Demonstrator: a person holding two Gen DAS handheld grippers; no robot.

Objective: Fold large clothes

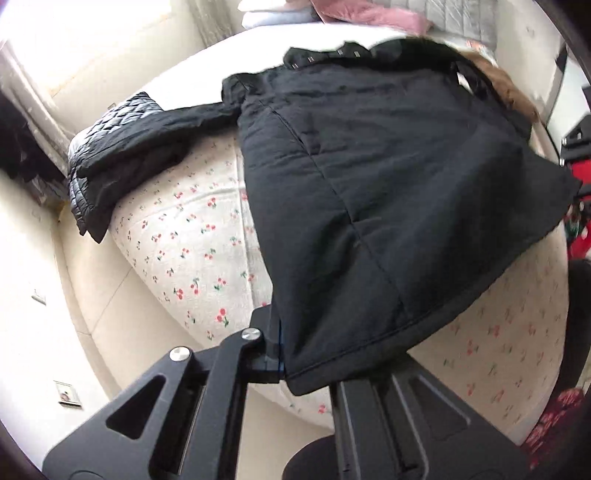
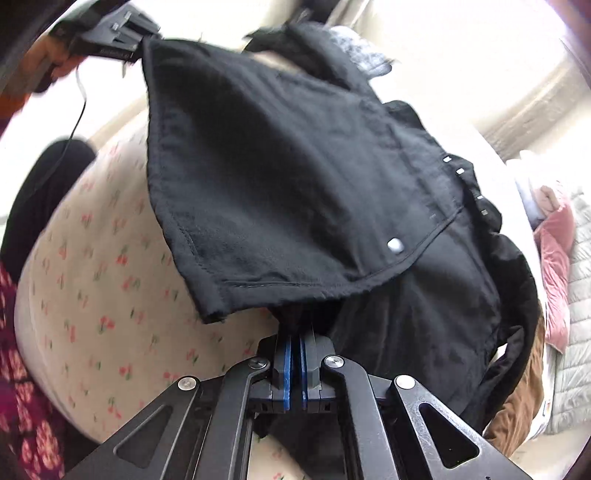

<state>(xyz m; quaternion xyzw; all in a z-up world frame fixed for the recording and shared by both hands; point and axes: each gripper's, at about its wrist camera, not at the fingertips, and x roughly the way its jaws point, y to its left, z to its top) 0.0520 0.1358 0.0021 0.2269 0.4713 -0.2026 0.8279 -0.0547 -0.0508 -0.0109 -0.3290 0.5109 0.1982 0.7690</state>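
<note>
Both claws pinch the hem of a large black padded coat [image 1: 369, 177] over a cherry-print bed [image 1: 177, 251].
Left claw [image 2: 138, 40] and right claw [image 2: 295, 332] are clamped on its bottom corners; a black quilted jacket [image 1: 107, 162] lies beside it, pink pillows [image 1: 369, 14] beyond.

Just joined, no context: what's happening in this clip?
A person with a gripper in each hand is folding a black coat on a cherry-print bed. The left gripper and the right gripper are each shut on the coat's hem, lifting it off the bed. One sleeve lies out to the side, and the fur collar lies at the far end.
</note>
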